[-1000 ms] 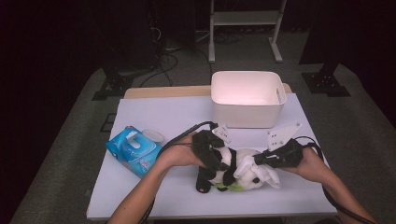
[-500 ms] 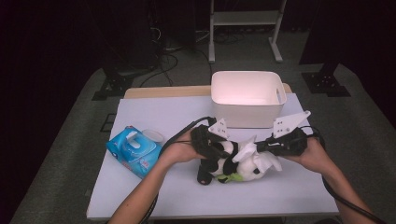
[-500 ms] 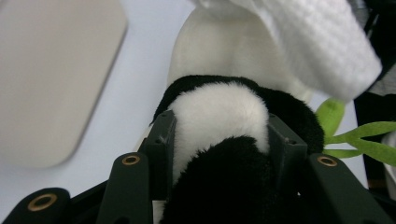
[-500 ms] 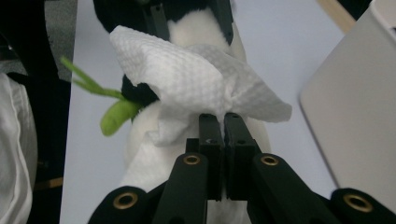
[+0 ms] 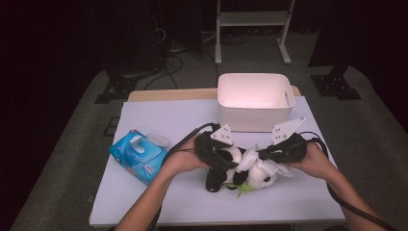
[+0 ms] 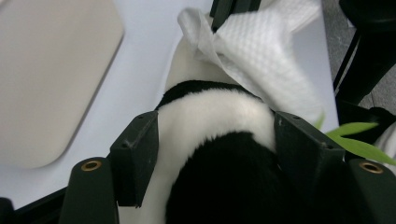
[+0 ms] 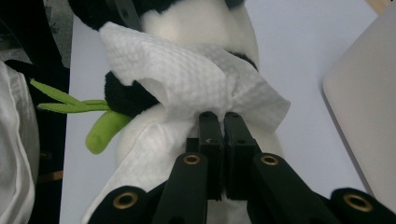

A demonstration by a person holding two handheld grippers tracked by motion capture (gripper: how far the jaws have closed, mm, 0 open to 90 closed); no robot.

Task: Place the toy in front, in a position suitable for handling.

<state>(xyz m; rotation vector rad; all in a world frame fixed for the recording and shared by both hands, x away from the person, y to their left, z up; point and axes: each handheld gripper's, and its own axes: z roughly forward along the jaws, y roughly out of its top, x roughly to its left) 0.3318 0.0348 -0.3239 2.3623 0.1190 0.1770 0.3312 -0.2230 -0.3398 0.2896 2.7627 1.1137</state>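
A black-and-white plush panda (image 5: 243, 171) with a green bamboo sprig (image 7: 95, 122) lay on the table (image 5: 163, 199), between the two tools. The left tool (image 6: 212, 140) had just been opening, yet its jaws flanked and touched the panda's furry body. The right tool (image 7: 219, 122), jaws pressed together, pinched a white embossed paper towel (image 7: 187, 79) draped over the toy just ahead of it.

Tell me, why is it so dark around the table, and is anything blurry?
High view: light falls on the table and white bin; the floor beyond is nearly black. Left gripper view: the panda toy is close and soft-focused. Right gripper view: the white wipe looks sharp.
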